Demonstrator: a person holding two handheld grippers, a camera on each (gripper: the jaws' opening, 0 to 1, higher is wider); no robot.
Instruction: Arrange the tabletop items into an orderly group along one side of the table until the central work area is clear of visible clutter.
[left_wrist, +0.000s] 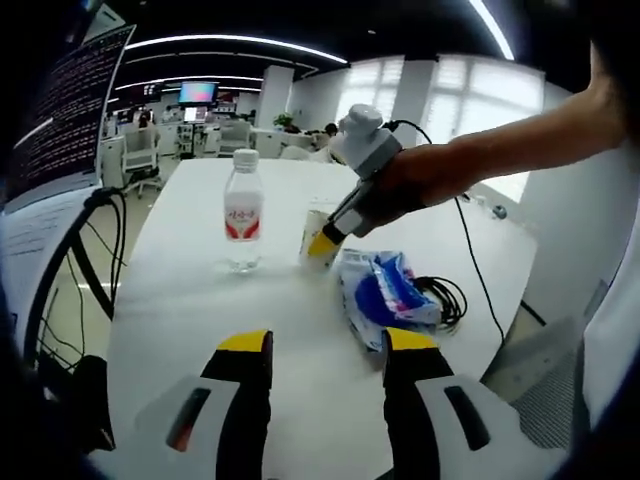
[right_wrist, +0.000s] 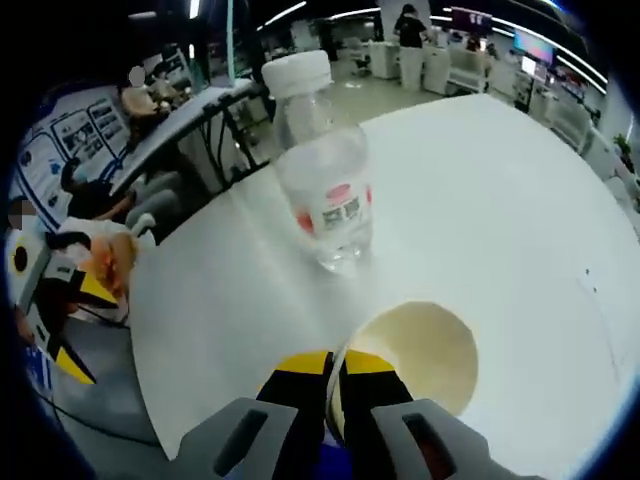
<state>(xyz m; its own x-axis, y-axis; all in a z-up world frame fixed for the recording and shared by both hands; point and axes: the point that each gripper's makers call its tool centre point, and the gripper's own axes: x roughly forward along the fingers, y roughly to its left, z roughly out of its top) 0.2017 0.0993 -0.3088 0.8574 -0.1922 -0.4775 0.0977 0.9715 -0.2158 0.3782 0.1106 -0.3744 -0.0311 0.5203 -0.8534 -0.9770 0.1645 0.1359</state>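
White table (left_wrist: 300, 340): water bottle (left_wrist: 242, 212) upright at centre of the left gripper view, paper cup (right_wrist: 420, 355) just right of it. Right gripper (right_wrist: 334, 372) pinched on the cup's rim. Left gripper (left_wrist: 326, 345) jaws apart, holding nothing. Blue bag (left_wrist: 385, 292) and black cable (left_wrist: 447, 297) lower right.

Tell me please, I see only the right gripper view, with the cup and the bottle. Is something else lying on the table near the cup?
Observer: Yes. A blue and white bag lies beside the paper cup, on the side away from the water bottle.
Operator: Is anything more next to the bag?
Observer: A coiled black cable lies on the bag's other side, away from the cup.
Operator: And the left gripper?
Observer: The left gripper is above bare table, its fingers open and holding nothing.
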